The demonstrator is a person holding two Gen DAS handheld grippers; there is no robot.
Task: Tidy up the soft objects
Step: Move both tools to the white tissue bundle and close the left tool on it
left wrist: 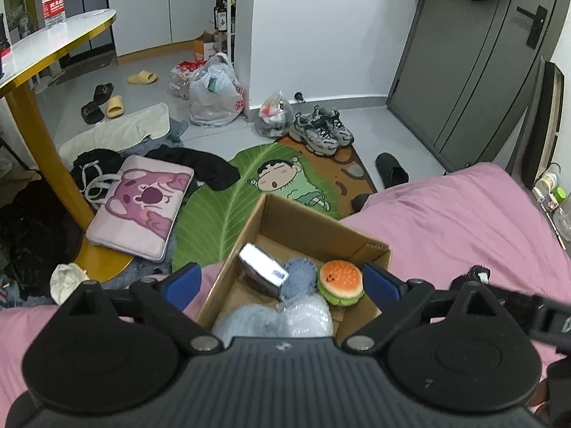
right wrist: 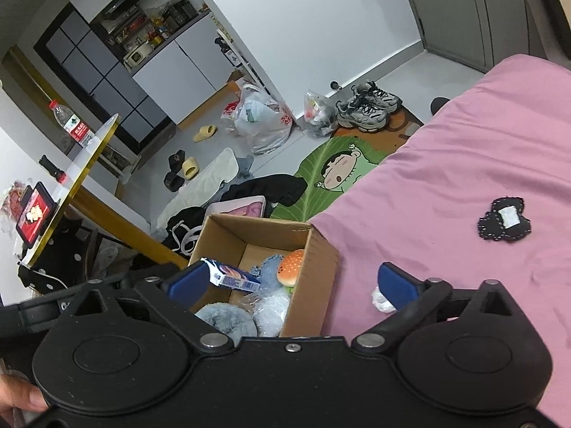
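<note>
An open cardboard box [left wrist: 307,221] [right wrist: 321,260] sits on the pink bed [left wrist: 464,221] [right wrist: 446,178] at its edge. Inside lie a burger plush [left wrist: 340,281] [right wrist: 291,267], a blue fluffy toy [left wrist: 299,273] [right wrist: 267,267], a pale blue fluffy toy [left wrist: 249,321] [right wrist: 225,317], a bagged fluffy item [left wrist: 310,317] [right wrist: 271,310] and a small blue-white carton [left wrist: 262,267] [right wrist: 233,278]. My left gripper [left wrist: 282,283] is open and empty above the box. My right gripper [right wrist: 292,281] is open and empty, straddling the box's right wall. A black patch [right wrist: 503,219] [left wrist: 471,274] lies on the bed.
A small white crumpled item [right wrist: 382,299] lies on the bed by my right finger. On the floor are a leaf rug [left wrist: 228,192], a pink laptop bag [left wrist: 139,203], dark clothes, slippers, sneakers [left wrist: 321,130] and plastic bags. A yellow-edged table [left wrist: 53,50] stands left.
</note>
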